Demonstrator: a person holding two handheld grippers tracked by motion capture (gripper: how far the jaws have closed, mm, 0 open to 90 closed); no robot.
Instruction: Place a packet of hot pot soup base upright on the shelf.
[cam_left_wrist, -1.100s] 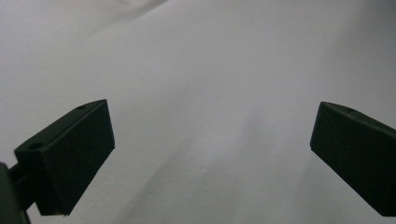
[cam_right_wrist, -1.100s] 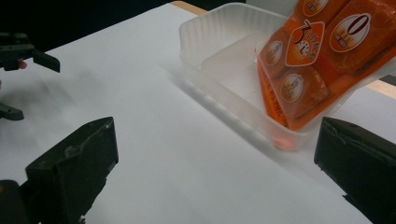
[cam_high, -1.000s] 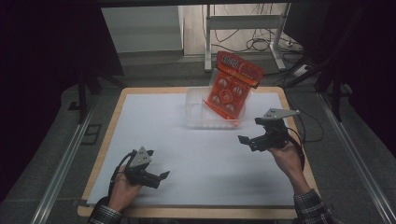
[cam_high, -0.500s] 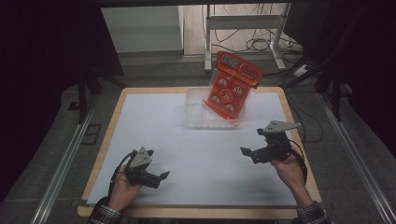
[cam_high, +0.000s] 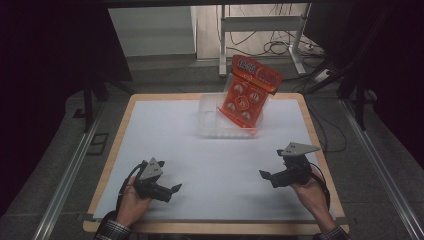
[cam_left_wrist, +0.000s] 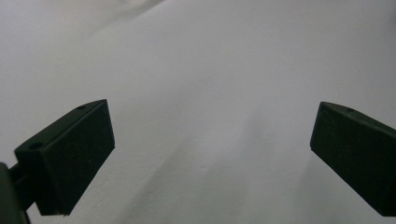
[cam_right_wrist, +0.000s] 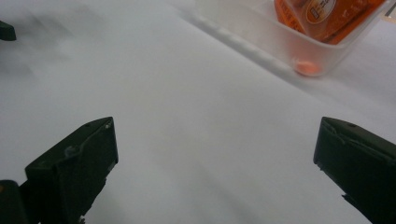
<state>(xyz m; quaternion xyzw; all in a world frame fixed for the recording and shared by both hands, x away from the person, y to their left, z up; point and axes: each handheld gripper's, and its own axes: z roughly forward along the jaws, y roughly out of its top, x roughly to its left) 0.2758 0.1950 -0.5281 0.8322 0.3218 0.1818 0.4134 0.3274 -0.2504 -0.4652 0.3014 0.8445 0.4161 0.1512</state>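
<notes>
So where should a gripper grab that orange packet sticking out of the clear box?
Probably by its top edge. The orange packet stands tilted in the clear box, leaning away to the right, with its header card poking well above the rim. That flat, thin top is free on both faces, so the right gripper, jaws wide open, could come down from above and pinch it front-to-back.

High view: fixed cam above person's side, looks fwd + down over whole table (cam_high: 120, 145) — far off. Left gripper view: close, low over white sheet (cam_left_wrist: 210, 70). Right gripper view: close, faces clear bin (cam_right_wrist: 261, 35) — shared w/ high view (cam_high: 210, 117).
</notes>
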